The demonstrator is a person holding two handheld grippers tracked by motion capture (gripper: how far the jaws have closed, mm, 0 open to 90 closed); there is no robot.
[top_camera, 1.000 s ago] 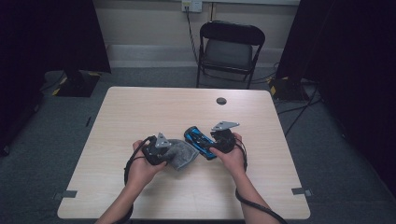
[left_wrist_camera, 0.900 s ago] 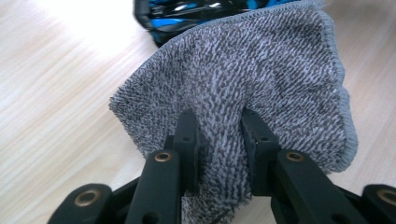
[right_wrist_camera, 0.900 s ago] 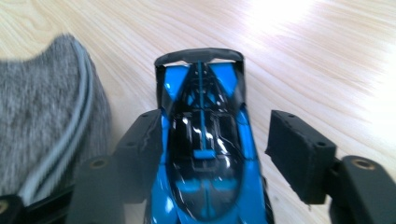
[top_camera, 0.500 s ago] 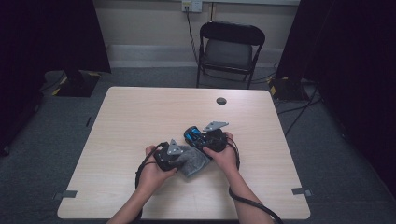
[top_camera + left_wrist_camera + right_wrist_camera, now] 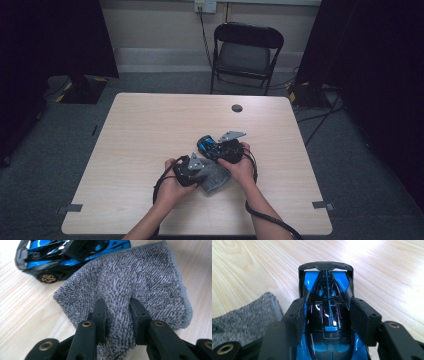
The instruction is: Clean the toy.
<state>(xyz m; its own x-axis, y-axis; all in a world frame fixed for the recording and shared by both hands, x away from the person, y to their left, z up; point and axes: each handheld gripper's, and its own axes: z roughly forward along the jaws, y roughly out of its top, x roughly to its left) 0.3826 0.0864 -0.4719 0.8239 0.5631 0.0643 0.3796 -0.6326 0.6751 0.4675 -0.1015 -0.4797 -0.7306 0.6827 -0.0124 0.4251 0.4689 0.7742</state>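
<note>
A blue and black toy car (image 5: 208,145) stands on the wooden table (image 5: 150,130), just right of the middle. My right gripper (image 5: 218,150) reaches over it from behind. In the right gripper view the car (image 5: 328,290) lies between the jaws, which have just been closing, and both pads press its sides. My left gripper (image 5: 201,169) is shut on a grey towelling cloth (image 5: 217,180). In the left gripper view the cloth (image 5: 140,277) bunches between the pads and its far edge lies against the car (image 5: 67,252).
A small dark round disc (image 5: 237,108) lies on the table near the far edge. A black folding chair (image 5: 245,50) stands behind the table. Cables trail from both grippers over the front edge.
My left hand has carried the cloth to the right, up against the car. The right gripper's jaws have closed in on the car's sides.
</note>
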